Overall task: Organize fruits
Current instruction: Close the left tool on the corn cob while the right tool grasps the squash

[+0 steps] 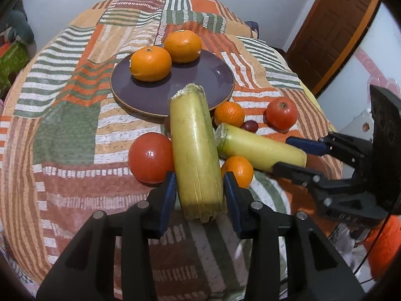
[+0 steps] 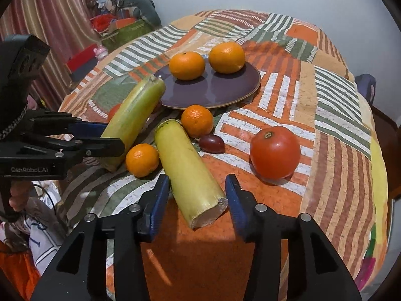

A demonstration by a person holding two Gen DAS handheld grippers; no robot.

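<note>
My left gripper [image 1: 199, 188] is shut on a yellow-green cane piece [image 1: 194, 150] and holds it tilted up, its far end over the rim of the purple plate [image 1: 200, 80]. Two oranges [image 1: 151, 62] sit on the plate. My right gripper [image 2: 198, 195] is open around the near end of a second cane piece [image 2: 186, 173] lying on the cloth; the pads do not touch it. Two small oranges [image 2: 141, 160] [image 2: 197, 120], a dark grape [image 2: 211, 143] and two tomatoes [image 2: 275, 151] [image 1: 150, 161] lie on the cloth around the cane pieces.
The table has a striped patchwork cloth [image 1: 70, 125] with rounded edges. A curtain [image 2: 50, 12] and cluttered bags [image 2: 120, 25] stand beyond the left side. A wooden door [image 1: 333, 25] is at the back right.
</note>
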